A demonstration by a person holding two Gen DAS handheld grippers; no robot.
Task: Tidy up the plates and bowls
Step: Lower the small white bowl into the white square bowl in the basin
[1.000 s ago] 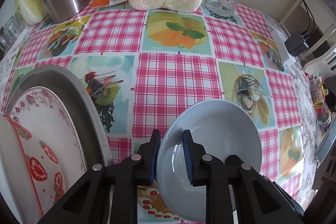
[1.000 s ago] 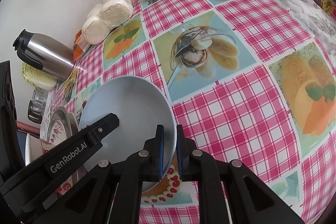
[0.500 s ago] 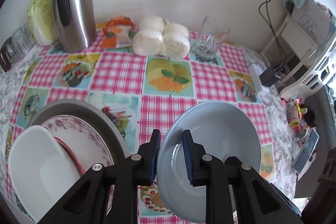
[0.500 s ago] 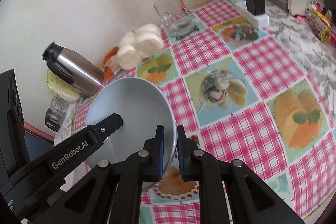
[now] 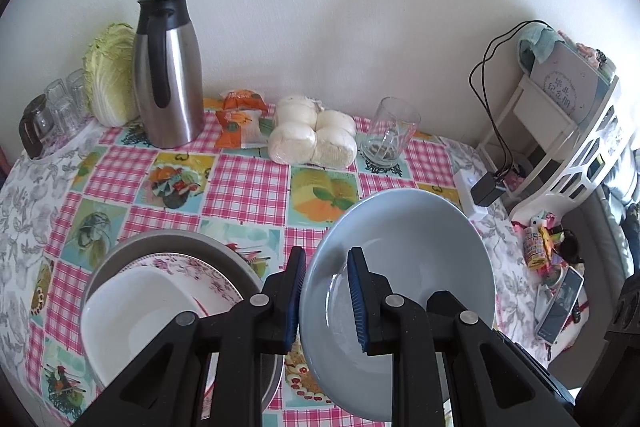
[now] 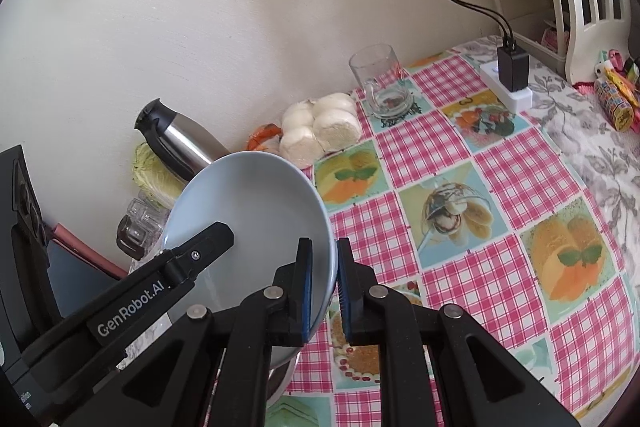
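Both the left gripper (image 5: 323, 301) and right gripper (image 6: 323, 291) are keeping jaws clamped on the blue bowl (image 5: 404, 251), now lifted clear of the tabletop (image 5: 248, 187), heading for the stack.

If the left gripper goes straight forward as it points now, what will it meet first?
Probably the cling-wrapped white steamed buns near the wall; depth is unclear. The left gripper holds the pale blue ceramic bowl above the table.

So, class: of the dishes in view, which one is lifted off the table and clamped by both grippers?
The plain blue-grey bowl, with the left gripper and right gripper on opposite rims. The white bowl and floral plate rest stacked in the metal tray.
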